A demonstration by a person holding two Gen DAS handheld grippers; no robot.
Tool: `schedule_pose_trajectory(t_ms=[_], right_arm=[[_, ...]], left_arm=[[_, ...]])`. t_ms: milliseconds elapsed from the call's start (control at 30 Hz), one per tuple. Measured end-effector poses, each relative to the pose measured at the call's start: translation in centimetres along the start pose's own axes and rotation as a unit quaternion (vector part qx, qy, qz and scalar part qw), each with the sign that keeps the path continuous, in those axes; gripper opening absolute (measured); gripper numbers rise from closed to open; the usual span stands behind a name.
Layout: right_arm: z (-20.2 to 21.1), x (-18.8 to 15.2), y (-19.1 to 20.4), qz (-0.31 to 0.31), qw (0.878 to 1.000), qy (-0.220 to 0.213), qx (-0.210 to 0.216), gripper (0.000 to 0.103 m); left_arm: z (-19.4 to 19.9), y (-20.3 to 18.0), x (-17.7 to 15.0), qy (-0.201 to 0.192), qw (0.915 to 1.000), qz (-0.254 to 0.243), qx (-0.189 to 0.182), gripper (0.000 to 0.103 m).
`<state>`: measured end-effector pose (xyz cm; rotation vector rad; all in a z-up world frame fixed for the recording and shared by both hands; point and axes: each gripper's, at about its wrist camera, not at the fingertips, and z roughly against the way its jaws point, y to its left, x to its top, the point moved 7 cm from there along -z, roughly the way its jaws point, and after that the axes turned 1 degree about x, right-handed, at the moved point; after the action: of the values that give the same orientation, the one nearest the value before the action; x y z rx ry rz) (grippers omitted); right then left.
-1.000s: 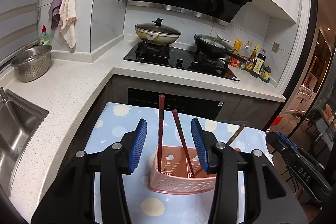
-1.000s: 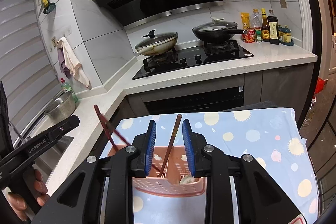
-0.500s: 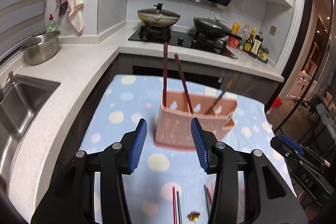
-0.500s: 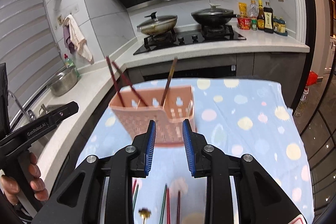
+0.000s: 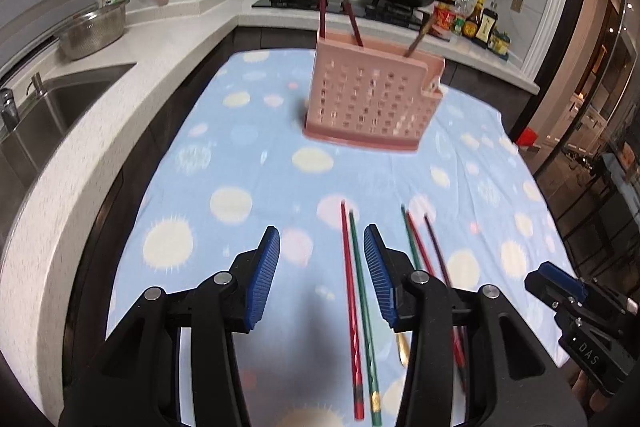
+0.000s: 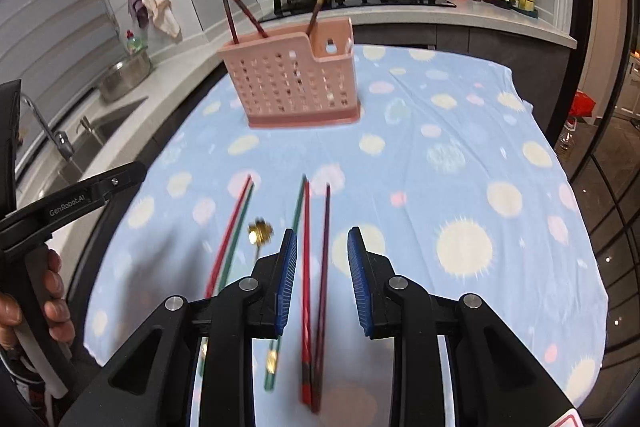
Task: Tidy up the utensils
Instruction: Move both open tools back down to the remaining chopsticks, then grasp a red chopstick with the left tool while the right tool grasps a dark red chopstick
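Open left tool [image 5: 320,273] above loose chopsticks [image 5: 356,307].

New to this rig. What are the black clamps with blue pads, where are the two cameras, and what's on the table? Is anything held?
There is no robot here: a person holds a two-finger gripper in each hand. Each picture comes from a fisheye camera on one gripper, looking forward along its fingers. The left gripper and the right gripper are both open and hold nothing. On the spotted tablecloth stands a pink basket with three chopsticks upright in it. Five loose chopsticks and a small gold spoon lie on the cloth near the grippers. Behind are the stove, pans and a sink.
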<state>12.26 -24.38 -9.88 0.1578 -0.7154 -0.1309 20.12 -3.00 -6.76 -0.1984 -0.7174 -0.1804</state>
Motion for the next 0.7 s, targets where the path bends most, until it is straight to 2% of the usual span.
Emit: schedule_pose_trajectory(t_ms=[200, 433, 700], right_arm=[[-0.3, -4.5, -0.3, -0.001, 0.999, 0.035, -0.001, 0.026], [-0.6, -8.7, -0.5, -0.002, 0.997, 0.079, 0.004, 0.026], [-0.9, -10.5, 0.0, 0.005, 0.994, 0.111, 0.006, 0.026]], left_arm=[[-0.2, 0.4, -5.4, 0.041, 0.9991, 0.002, 0.003, 0.042], [-0.1, 0.1, -9.9, 0.073, 0.9973, -0.004, 0.002, 0.042], [-0.3, -0.8, -12.3, 0.092, 0.9956, -0.014, 0.001, 0.042]])
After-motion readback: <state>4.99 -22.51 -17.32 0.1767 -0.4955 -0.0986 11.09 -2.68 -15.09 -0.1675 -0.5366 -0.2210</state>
